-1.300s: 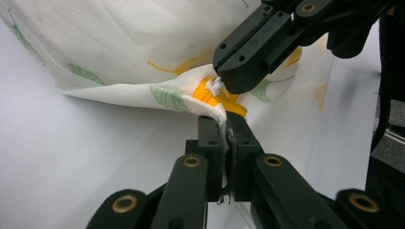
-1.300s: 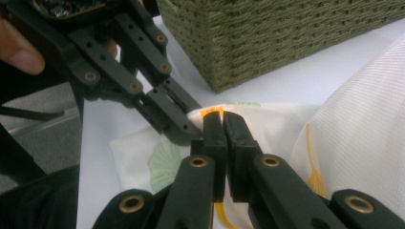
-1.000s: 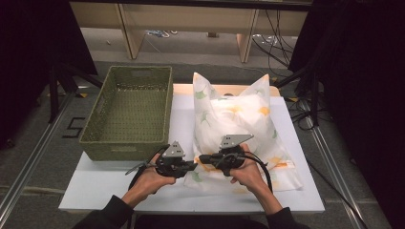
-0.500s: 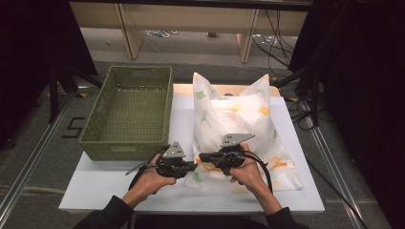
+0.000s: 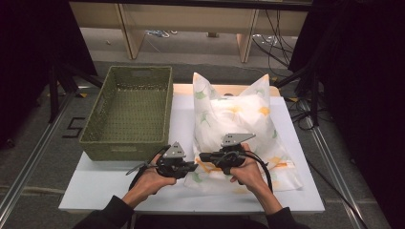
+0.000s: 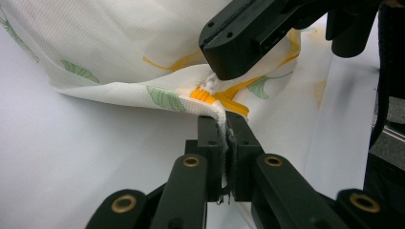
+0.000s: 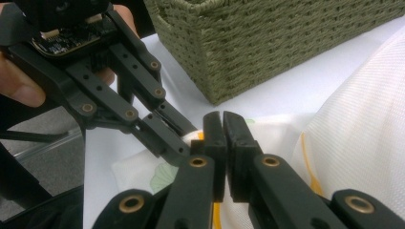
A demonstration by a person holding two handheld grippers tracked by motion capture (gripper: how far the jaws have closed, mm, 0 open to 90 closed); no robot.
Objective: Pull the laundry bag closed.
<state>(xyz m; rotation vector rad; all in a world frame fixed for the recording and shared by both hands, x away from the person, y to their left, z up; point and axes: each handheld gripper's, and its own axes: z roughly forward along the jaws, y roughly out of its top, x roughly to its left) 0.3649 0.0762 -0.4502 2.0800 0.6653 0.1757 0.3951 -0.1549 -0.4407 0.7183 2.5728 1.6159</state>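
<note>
A pillow [image 5: 234, 119] in a white cover printed with yellow and green leaves lies on the white table [image 5: 119, 186]. Both grippers meet at its near left corner. My left gripper [image 6: 224, 129] is shut on the cover's edge, and the cloth [image 6: 119, 47] is pinched between its pads. My right gripper [image 7: 222, 121] is also shut. In the left gripper view its tip [image 6: 217, 71] pinches a small white zipper pull [image 6: 208, 87] at the end of the yellow zipper [image 6: 229, 98]. In the high view the left gripper [image 5: 193, 166] and the right gripper [image 5: 203, 156] point at each other.
A green woven basket [image 5: 129, 114] stands empty on the table's left half, just beyond the left hand [image 5: 150, 179]. Its corner [image 7: 267, 43] sits close behind the grippers. Bare table lies in front of the basket. Cables trail from both grippers.
</note>
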